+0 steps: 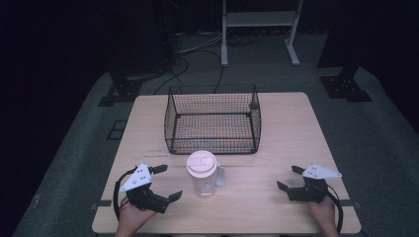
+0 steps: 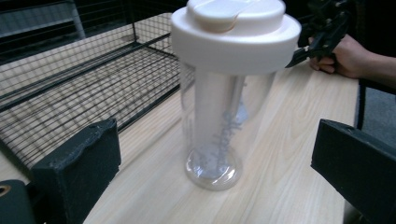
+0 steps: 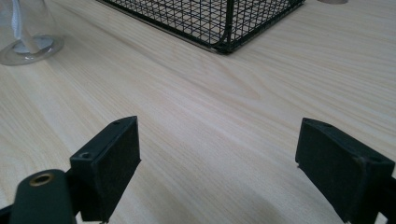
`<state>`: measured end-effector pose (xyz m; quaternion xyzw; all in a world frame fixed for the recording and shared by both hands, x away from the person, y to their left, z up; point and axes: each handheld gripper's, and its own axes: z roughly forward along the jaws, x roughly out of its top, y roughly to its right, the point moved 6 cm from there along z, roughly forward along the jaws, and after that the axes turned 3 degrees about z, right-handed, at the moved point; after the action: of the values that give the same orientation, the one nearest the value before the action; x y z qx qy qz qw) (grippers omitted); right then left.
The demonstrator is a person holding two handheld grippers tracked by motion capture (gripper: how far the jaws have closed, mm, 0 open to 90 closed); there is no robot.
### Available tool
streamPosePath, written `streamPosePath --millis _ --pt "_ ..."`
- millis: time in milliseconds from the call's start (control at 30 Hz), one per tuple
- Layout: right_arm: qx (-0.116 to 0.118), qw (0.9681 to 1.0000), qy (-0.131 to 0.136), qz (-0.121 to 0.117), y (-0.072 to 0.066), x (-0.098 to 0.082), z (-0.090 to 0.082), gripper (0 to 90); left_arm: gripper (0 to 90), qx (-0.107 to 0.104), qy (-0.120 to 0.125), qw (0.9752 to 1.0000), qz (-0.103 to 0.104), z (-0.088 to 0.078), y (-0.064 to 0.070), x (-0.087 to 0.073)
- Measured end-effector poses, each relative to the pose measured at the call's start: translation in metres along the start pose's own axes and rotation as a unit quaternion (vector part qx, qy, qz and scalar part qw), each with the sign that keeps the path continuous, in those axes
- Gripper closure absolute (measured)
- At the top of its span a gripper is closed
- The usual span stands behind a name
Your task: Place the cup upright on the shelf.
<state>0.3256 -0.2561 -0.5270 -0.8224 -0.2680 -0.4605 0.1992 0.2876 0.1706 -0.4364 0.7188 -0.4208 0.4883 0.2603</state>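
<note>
Both hands rest at the table's (image 1: 296,128) near edge. The left gripper (image 1: 164,182) is spread wide, aimed at the shaker (image 1: 202,174), which stands upright just beside it, in front of the basket (image 1: 212,118). The right gripper (image 1: 289,177) gapes wide too, well apart from the shaker. The wrists are cut off at the frame's bottom edge.
</note>
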Motion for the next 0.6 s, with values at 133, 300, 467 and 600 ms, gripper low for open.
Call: streamPosePath --millis 133,300,467,600 --pt "0.001 1.0000 0.000 0.001 0.000 0.000 0.000 12.9 0.4 -0.013 -0.009 0.9999 -0.002 0.006 0.001 0.005" --pt "0.002 1.0000 0.001 0.000 0.000 0.000 0.000 12.9 0.4 -0.025 -0.013 0.9996 0.007 0.010 0.004 0.010" --pt "0.002 1.0000 0.001 0.001 -0.001 0.000 0.000 12.9 0.4 -0.038 -0.024 0.9988 0.016 0.019 0.008 0.017" --pt "0.003 1.0000 0.001 0.001 0.000 0.000 0.000 12.9 0.0 -0.043 -0.030 0.9984 0.020 0.025 0.010 0.020"
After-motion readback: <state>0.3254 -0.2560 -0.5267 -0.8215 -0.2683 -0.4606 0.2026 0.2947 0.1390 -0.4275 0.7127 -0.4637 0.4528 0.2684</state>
